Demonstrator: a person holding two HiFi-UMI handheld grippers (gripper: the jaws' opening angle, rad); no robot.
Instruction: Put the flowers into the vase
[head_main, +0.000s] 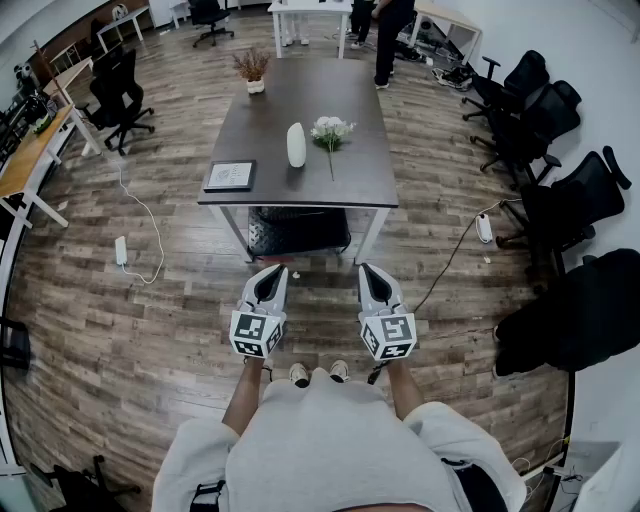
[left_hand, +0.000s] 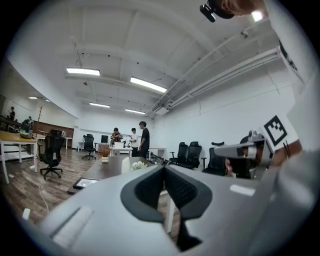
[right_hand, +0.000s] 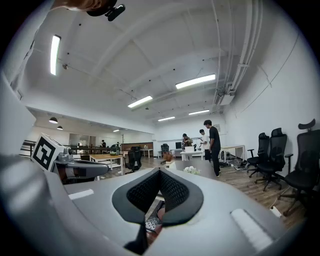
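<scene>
We hold the left gripper (head_main: 272, 270) and right gripper (head_main: 371, 270) over the wood floor (head_main: 180, 320), jaws fully closed on nothing. Ahead, on the tabletop (head_main: 310, 90), the flowers (head_main: 331, 130) lie just beside the vase (head_main: 296, 145) (upright, white), with a potted plant (head_main: 252, 68) beyond.

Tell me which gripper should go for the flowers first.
Right, probably. The flowers lie right of the vase, nearer the right gripper. Both grippers are shut, empty and short of the table.
</scene>
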